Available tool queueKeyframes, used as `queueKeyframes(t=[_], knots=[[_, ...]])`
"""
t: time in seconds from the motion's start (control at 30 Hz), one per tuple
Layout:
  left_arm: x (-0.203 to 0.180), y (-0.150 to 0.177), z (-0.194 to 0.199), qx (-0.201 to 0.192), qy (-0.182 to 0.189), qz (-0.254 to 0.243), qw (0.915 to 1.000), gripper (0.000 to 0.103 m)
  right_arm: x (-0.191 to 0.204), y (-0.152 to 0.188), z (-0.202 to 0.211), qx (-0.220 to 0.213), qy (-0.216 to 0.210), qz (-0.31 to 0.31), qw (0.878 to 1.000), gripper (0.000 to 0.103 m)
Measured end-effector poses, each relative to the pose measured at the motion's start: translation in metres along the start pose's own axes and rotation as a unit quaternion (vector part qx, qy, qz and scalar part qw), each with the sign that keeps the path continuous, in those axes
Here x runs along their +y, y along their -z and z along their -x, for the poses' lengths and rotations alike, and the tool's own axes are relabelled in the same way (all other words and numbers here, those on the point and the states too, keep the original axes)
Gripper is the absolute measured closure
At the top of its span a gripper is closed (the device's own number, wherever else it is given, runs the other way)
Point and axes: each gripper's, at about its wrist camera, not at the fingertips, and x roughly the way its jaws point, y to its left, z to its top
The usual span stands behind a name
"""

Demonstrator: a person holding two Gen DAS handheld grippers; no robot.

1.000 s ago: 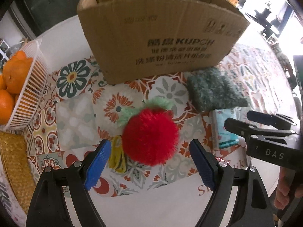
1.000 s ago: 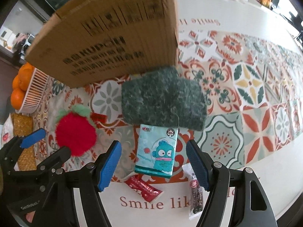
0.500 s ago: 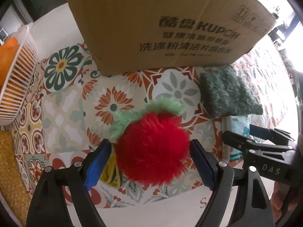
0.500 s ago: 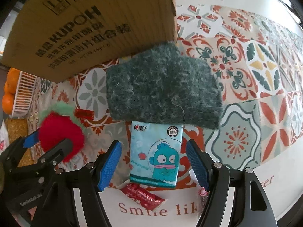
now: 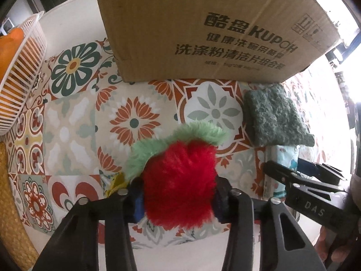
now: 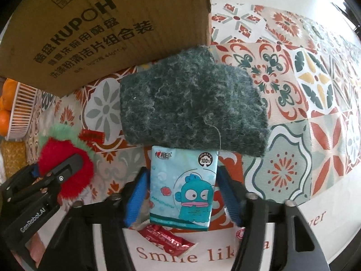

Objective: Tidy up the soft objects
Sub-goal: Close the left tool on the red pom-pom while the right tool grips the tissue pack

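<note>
My left gripper (image 5: 178, 194) is shut on a fluffy red plush ball with a green tuft (image 5: 180, 180), low on the patterned tablecloth; it also shows in the right wrist view (image 6: 67, 171). My right gripper (image 6: 182, 194) is shut on a light-blue tissue pack with a cartoon fish (image 6: 183, 187). A dark green woolly cloth (image 6: 191, 103) lies just beyond the pack, against the corner of the cardboard box (image 6: 101, 27). In the left wrist view the cloth (image 5: 275, 117) lies to the right of the ball and the box (image 5: 203, 27) stands behind.
A white basket of oranges (image 5: 20, 72) stands at the left. A yellow item (image 5: 115, 180) lies by the left finger. A red wrapper (image 6: 164, 237) lies under the tissue pack, and a small red packet (image 6: 92, 135) by the plush ball. A woven mat (image 5: 13, 203) is at far left.
Both grippers moved forward and down and closed: the left onto the red plush ball, the right onto the tissue pack. The box and cloth now look nearer.
</note>
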Motion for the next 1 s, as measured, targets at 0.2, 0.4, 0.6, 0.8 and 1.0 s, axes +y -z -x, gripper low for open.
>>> queueKeyframes(t=[0.2, 0.4, 0.6, 0.8, 1.0], knots=[[-0.002, 0.015, 0.013, -0.006, 0.009, 0.002, 0.9999, 0.066, -0.004, 0.001, 0.006, -0.004, -0.010, 0.001, 1.000, 0.047], [-0.005, 0.026, 0.032, -0.019, 0.013, 0.000, 0.9997, 0.068, -0.018, 0.008, 0.018, -0.009, -0.029, 0.004, 1.000, 0.047], [-0.006, 0.039, 0.053, -0.044, 0.007, 0.002, 0.9990, 0.068, -0.020, 0.015, 0.039, -0.032, -0.029, 0.018, 0.999, 0.047], [-0.017, 0.037, 0.088, -0.074, 0.005, 0.002, 0.9973, 0.068, -0.013, 0.017, 0.062, -0.056, -0.030, 0.034, 0.997, 0.048], [-0.025, 0.042, 0.110, -0.108, -0.001, 0.000, 0.9942, 0.068, -0.006, 0.022, 0.084, -0.081, -0.038, 0.049, 0.995, 0.047]])
